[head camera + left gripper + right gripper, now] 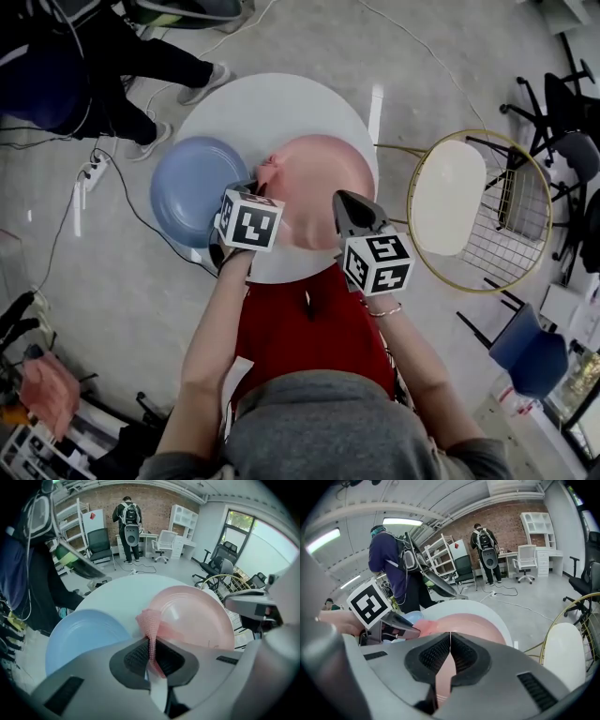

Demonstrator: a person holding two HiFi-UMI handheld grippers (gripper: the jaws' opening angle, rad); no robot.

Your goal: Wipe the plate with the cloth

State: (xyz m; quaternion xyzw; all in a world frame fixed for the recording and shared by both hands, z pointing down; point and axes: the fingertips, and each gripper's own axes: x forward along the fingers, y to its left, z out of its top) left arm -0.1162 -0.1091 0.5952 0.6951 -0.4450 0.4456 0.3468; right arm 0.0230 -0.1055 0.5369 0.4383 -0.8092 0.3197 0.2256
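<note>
My left gripper (253, 185) pinches the pink cloth (151, 623) at the nine o'clock edge of the pink plate (314, 178), my right gripper (345, 202) clamps its five o'clock rim, and a blue plate (190, 187) sits further toward nine o'clock on the white table (272, 108).

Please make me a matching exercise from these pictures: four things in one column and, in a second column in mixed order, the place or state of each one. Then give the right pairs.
Things
1. pink cloth
2. pink plate
3. blue plate
4. wire chair

Places or states
A. lies on the table, in no gripper
B. clamped in the left gripper
C. stands beside the table, not on it
D. rim gripped by the right gripper

Pairs: 1-B, 2-D, 3-A, 4-C
</note>
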